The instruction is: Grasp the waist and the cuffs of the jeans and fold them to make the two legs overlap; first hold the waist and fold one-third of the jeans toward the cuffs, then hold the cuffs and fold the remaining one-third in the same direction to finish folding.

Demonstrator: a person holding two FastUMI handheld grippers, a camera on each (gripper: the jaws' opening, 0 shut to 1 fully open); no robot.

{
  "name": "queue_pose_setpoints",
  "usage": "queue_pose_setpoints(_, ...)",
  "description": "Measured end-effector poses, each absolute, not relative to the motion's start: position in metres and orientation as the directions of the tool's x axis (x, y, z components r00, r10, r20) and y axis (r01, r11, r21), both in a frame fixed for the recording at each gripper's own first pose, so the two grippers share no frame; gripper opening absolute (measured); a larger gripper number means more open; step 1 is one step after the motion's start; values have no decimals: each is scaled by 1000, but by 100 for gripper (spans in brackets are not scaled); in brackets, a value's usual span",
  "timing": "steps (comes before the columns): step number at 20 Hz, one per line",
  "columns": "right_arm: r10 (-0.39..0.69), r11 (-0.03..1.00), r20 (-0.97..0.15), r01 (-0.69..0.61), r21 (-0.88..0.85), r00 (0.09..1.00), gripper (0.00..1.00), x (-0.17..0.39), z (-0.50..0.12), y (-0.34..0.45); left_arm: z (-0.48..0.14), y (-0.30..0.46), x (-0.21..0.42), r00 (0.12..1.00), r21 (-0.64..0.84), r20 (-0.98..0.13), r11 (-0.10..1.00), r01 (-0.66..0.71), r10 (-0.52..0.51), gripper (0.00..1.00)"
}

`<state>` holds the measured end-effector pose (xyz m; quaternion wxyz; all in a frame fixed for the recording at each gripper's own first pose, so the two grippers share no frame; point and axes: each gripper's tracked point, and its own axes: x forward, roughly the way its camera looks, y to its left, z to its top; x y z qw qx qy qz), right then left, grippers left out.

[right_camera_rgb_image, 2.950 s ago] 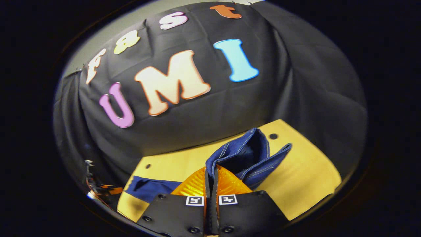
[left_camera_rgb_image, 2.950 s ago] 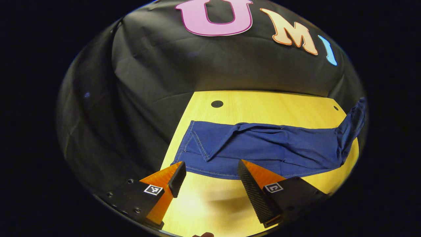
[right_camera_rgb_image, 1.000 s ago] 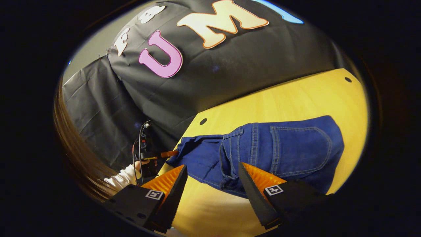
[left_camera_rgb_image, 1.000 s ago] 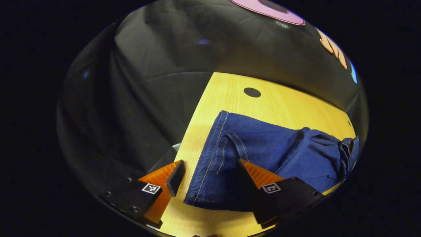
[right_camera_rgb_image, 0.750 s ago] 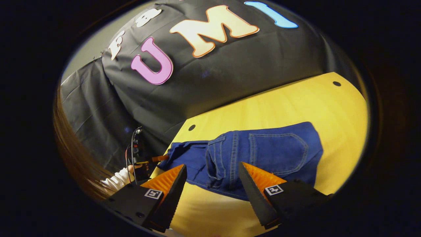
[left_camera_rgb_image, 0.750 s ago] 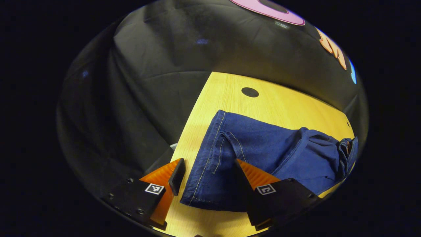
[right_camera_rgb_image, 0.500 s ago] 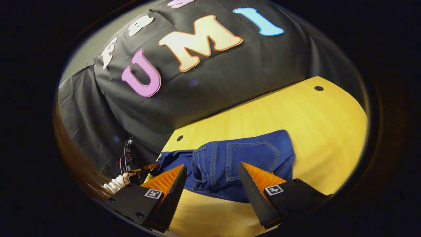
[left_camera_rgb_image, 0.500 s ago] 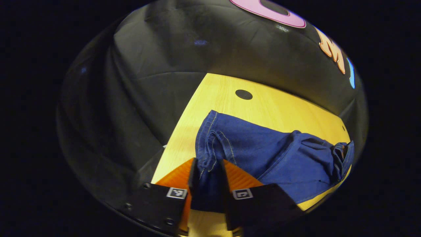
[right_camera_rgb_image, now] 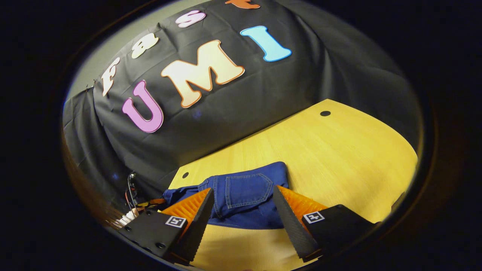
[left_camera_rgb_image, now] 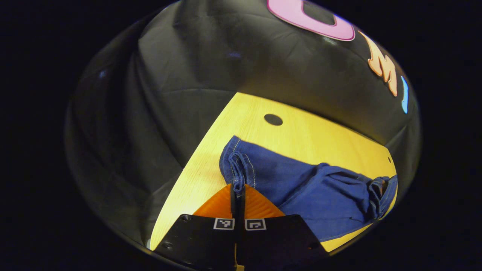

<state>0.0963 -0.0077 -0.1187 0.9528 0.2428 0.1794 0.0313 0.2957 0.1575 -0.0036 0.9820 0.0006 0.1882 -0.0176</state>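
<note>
My left gripper [left_camera_rgb_image: 238, 192] has clamped onto the cuffs [left_camera_rgb_image: 235, 169]; right gripper [right_camera_rgb_image: 243, 210] pulled back, fingers spread. Jeans [right_camera_rgb_image: 241, 199] on table [right_camera_rgb_image: 339, 150], 12 o'clock of it.

We see a yellow wooden table [left_camera_rgb_image: 301, 135], its grain running along the top, with the booth's black cloth hanging behind its far edge. In the left gripper view a round dark hole [left_camera_rgb_image: 273, 119] sits near one far corner and a smaller one [left_camera_rgb_image: 389, 159] near the other edge. The right gripper view shows the table [right_camera_rgb_image: 350, 150] with the same sort of holes, one [right_camera_rgb_image: 325, 113] at its far right and one [right_camera_rgb_image: 185, 175] at the left. The blue jeans [left_camera_rgb_image: 320, 188] lie directly on the wood, bunched and creased; in the right gripper view the jeans [right_camera_rgb_image: 244, 195] show a back pocket facing up, and bare wood stretches to their right.
</note>
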Motion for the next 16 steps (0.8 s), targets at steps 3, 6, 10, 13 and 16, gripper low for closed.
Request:
queue_pose_setpoints(3,143,871,-316,32,490,938,97,92,-113,-18,37,124,268,939,-25,-334,996,83,-87,0)
queue_pose_setpoints(6,158,859,-308,23,511,938,96,94,-109,-30,74,60,250,942,-54,-284,984,169,-178,0)
queue_pose_setpoints(10,177,865,-299,-3,502,938,97,102,-108,-56,106,-23,216,943,-5,-226,969,248,-243,0)
queue_pose_setpoints(13,192,868,-305,-16,496,933,96,108,-113,-83,123,-90,192,938,26,-203,956,291,-280,0)
queue_pose_setpoints(16,241,861,-329,-44,507,913,96,108,-127,-104,133,-161,170,929,45,-185,942,332,-319,0)
